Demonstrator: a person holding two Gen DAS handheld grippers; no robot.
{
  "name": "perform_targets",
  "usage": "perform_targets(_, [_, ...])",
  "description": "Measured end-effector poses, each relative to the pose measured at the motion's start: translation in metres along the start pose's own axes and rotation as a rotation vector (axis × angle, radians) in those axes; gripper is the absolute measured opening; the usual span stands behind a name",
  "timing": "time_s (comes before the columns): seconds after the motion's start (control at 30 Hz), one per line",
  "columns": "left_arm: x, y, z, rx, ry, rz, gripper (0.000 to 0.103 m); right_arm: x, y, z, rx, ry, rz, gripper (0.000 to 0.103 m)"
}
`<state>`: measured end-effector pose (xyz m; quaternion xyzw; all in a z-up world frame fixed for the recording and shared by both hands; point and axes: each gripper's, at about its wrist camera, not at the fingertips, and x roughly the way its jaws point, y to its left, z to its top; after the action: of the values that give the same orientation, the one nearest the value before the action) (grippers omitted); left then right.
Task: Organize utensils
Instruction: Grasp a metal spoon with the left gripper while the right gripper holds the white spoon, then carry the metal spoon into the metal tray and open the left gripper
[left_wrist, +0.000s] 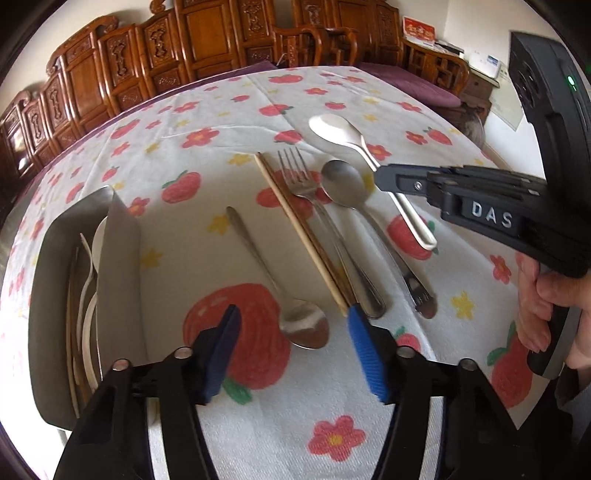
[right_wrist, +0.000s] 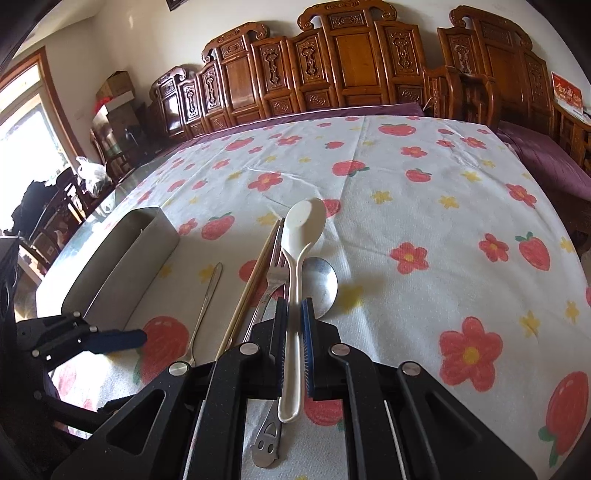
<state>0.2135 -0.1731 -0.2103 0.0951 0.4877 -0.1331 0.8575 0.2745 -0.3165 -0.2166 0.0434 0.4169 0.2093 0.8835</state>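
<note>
My right gripper is shut on the handle of a white spoon, held a little above the table; it also shows in the left wrist view with the white spoon. My left gripper is open and empty, hovering over a small metal spoon. Chopsticks, a metal fork and a large metal spoon lie side by side on the flowered cloth. A grey utensil box at the left holds white utensils and chopsticks.
The flowered tablecloth covers the table. The grey box stands at the left edge. Carved wooden chairs line the far side. A purple cushion lies at the far right.
</note>
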Motion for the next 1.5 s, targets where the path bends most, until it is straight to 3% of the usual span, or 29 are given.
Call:
perform_targets(0.13, [-0.003, -0.007, -0.002, 0.036, -0.013, 0.003, 0.039, 0.0, 0.0, 0.0, 0.002, 0.002, 0.002, 0.01])
perform_targets(0.3, [-0.002, -0.015, -0.002, 0.079, -0.015, 0.018, 0.034, 0.001, 0.001, 0.0, 0.002, 0.002, 0.002, 0.01])
perform_targets(0.43, [0.004, -0.021, -0.006, 0.139, 0.008, 0.071, 0.03, 0.001, 0.001, 0.0, 0.002, 0.006, -0.001, 0.01])
perform_targets(0.7, [0.004, -0.014, -0.01, 0.152, 0.007, 0.083, 0.001, 0.002, 0.0, 0.0, 0.005, 0.012, -0.006, 0.01])
perform_targets(1.13, [-0.03, 0.015, -0.002, 0.076, -0.094, 0.049, 0.0, 0.002, 0.013, 0.002, -0.026, 0.011, 0.007, 0.01])
perform_targets(1.5, [-0.068, 0.041, 0.001, 0.051, -0.169, 0.038, 0.0, 0.0, 0.045, 0.0, -0.09, 0.019, 0.02, 0.01])
